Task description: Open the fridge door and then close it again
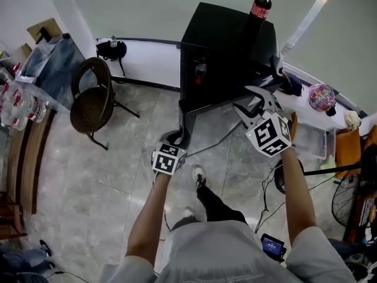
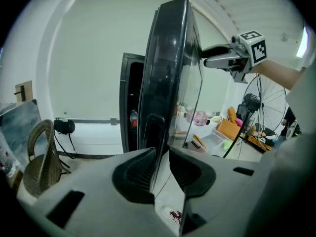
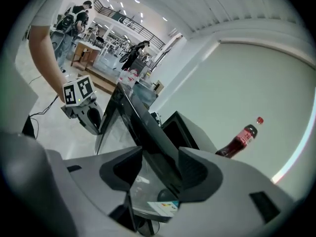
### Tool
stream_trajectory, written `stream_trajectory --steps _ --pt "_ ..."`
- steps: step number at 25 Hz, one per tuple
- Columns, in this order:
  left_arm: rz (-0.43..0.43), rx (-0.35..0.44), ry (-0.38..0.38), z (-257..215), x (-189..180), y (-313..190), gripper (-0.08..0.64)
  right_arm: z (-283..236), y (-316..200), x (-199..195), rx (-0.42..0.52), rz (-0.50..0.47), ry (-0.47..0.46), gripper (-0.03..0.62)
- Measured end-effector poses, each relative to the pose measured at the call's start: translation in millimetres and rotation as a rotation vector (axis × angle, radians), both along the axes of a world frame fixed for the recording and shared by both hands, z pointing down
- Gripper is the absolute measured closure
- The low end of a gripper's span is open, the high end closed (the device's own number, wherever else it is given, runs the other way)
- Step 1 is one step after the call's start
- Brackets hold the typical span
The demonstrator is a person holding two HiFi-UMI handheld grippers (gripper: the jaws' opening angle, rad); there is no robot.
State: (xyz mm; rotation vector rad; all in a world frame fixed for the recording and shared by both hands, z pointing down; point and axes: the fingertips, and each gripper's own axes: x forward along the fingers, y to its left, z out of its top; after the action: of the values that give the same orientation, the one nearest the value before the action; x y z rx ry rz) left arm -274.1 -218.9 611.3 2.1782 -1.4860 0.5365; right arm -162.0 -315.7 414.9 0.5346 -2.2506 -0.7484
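A brown chair stands well off to my left. My left gripper sits low, its jaws closed on the lower edge of the fridge door. The door stands open, angled away from the black fridge against the wall ahead of me. Inside the open cabinet I see a small bottle with a red cap. A cola bottle stands upright on the fridge top. My right gripper is higher up, its jaws pinching the door's top edge.
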Motion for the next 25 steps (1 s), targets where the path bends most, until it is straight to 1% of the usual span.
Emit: stream_trajectory --steps 2,7,9,13,18,19,22,23,25 --pt "-0.009 -0.007 -0.002 0.7 -6.6 -7.3 0.486 4.0 -7.3 -4.0 0.006 -0.016 0.024 0.368" --pt "-0.046 -0.015 -0.019 1.1 -25.9 -33.2 0.482 9.2 -24.3 -12.6 0.072 -0.064 0.119 0.373" --pt "-0.046 -0.018 -0.027 2.5 -32.3 -43.1 0.479 10.8 -29.8 -15.0 0.086 -0.08 0.139 0.381" --pt "-0.047 -0.007 -0.028 1.0 -45.8 -66.8 0.471 5.8 -43.4 -21.1 0.053 -0.097 0.101 0.409" --pt "-0.014 0.006 -0.041 -1.2 -60.8 -99.9 0.465 4.6 -60.0 -27.5 0.07 -0.106 0.113 0.409" --pt "-0.001 0.011 -0.041 -1.3 -63.4 -105.9 0.465 4.3 -62.7 -28.8 0.058 -0.102 0.101 0.408" --pt "0.035 0.03 -0.036 0.3 -69.9 -121.9 0.465 1.8 -70.9 -32.8 -0.026 -0.081 0.032 0.41" --pt "0.044 0.037 -0.033 0.8 -71.8 -127.2 0.465 1.2 -73.9 -33.8 -0.044 -0.077 0.021 0.411" --pt "0.057 0.044 -0.032 1.4 -75.1 -137.5 0.464 1.4 -79.2 -35.3 -0.05 -0.074 0.024 0.414"
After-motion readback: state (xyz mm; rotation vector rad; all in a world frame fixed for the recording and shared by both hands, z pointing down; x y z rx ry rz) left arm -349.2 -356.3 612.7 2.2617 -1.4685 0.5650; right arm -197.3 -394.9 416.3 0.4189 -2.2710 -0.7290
